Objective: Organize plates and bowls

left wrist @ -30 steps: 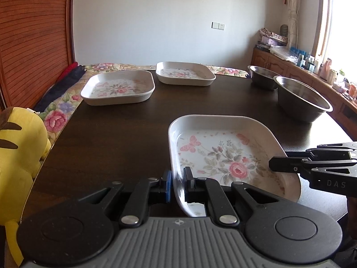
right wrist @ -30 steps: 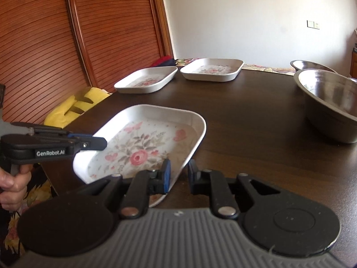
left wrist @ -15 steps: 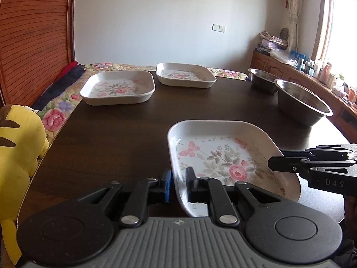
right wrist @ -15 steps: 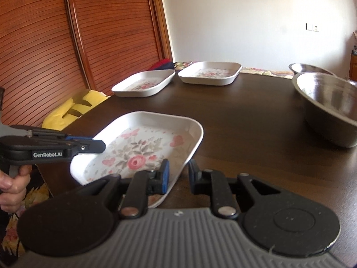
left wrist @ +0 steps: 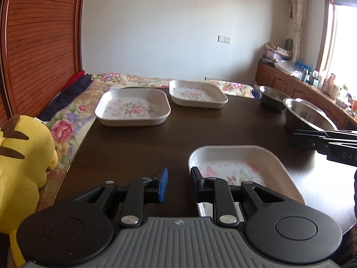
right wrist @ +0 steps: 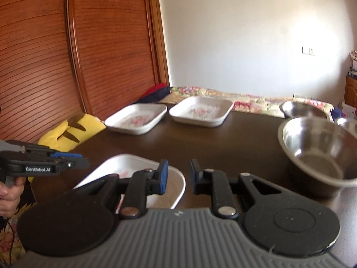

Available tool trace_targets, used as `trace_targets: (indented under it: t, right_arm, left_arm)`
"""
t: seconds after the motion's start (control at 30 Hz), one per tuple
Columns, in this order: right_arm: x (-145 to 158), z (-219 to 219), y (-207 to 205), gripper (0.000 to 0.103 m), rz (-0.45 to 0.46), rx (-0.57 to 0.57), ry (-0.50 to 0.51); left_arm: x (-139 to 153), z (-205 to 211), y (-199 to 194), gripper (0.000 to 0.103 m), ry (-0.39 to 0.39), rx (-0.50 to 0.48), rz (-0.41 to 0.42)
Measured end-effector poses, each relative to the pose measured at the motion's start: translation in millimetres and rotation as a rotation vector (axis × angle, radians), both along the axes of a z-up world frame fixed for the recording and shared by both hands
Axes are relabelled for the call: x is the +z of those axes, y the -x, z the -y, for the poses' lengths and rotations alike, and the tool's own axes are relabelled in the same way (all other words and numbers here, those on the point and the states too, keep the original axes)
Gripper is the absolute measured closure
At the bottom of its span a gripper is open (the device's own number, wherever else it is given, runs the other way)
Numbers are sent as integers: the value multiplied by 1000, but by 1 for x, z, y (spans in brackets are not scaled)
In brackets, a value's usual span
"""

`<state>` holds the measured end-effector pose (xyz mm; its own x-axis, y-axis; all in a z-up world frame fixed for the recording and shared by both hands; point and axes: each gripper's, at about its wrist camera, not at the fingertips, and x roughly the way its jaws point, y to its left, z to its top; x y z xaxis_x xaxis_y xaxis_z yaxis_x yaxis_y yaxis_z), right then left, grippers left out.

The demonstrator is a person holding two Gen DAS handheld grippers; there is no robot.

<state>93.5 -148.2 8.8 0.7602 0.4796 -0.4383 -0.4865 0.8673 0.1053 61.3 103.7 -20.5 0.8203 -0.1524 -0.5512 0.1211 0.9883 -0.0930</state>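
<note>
**Sorting barely under way: three plates and three bowls lying unstacked**

Far left, off the table's edge, a yellow plush toy (left wrist: pixel 22 156) is sitting on a floral cloth (left wrist: pixel 67 120); neither is part of the work.

On the dark table (left wrist: pixel 138 147), a first floral plate (left wrist: pixel 133 107) is resting at the far left corner, with a second floral plate (left wrist: pixel 197 93) just beside it to the right. The two are lying side by side, not one in the other.

Nearer the camera, a third floral plate (left wrist: pixel 238 167) is sitting flat on the table, alone and well apart from that pair. The left gripper (left wrist: pixel 177 184) is hovering at its near left rim with its jaws spread and nothing between them; the right finger is standing at the rim, though contact cannot be confirmed. The right gripper (right wrist: pixel 177 176) is likewise standing spread and empty, just right of the same plate's corner.

To the right, a large steel bowl (right wrist: pixel 319 154) is sitting near the table's right edge, a smaller steel bowl (right wrist: pixel 303 109) behind it, and the rim of a third bowl (right wrist: pixel 348 122) is showing at the frame's edge. None appears nested.

Assessment: no stack of either kind is showing, so the task is judged to be at an early stage. Remaining, in my estimate: gathering the three plates into one pile and nesting the bowls. The near plate looks the likeliest item to be handled next, since both grippers are waiting beside it.
</note>
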Motion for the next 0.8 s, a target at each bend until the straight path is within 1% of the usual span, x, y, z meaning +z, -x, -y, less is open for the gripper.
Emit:
trace_targets:
  t: [0.13,0.37,0.73,0.77,0.8]
  right_arm:
    - [6,-6,-8,80,20,20,7]
    - [10,-26,-23,80,27,61,28]
    - [13,-58,-60,79,-4,114,79]
    - [13,-61,-64,79,-7,120,84]
    - [14,-64,-67,74,-9,126,88]
  left_arm:
    - [5,-4,-5,79,0,8,15]
    - [12,-12,-23,77,-17,13,36]
    - [18,-35,-65,75,-60,-3,45]
    - [19,-38,-69,75,-62,-2,45]
    - [19,-42,-73,75,-63,-2,43]
